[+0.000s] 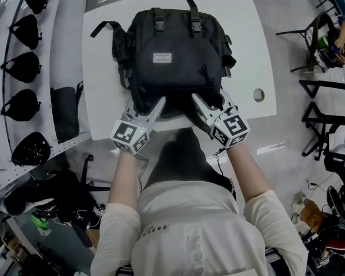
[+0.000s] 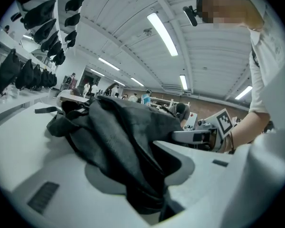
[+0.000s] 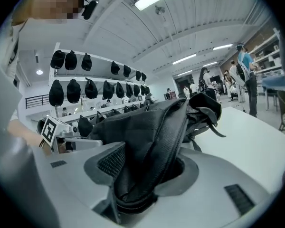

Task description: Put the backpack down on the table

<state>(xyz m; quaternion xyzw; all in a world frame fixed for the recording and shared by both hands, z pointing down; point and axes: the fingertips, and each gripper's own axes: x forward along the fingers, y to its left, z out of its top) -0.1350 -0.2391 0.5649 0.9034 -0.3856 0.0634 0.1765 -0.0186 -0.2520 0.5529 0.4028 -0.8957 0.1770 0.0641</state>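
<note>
A black backpack (image 1: pixel 172 56) lies flat on the white table (image 1: pixel 247 33), its buckles and top handle toward the far edge. Both grippers sit at its near edge, by the table's front. My left gripper (image 1: pixel 152 109) has a fold of the backpack's fabric (image 2: pixel 118 137) lying between its jaws, which stand apart (image 2: pixel 133 175). My right gripper (image 1: pixel 202 105) likewise has a padded edge of the backpack (image 3: pixel 152 127) between its jaws (image 3: pixel 152 170), with a dark gap beside the fabric. Each gripper shows in the other's view, the right gripper (image 2: pixel 199 136) and the left gripper (image 3: pixel 71 141).
A rack of black helmets (image 1: pixel 23 33) and a black bag (image 1: pixel 63 112) line the left side. The table has a round cable hole (image 1: pixel 259 95) near its right front corner. Black chairs and stands (image 1: pixel 328 33) are on the floor at the right.
</note>
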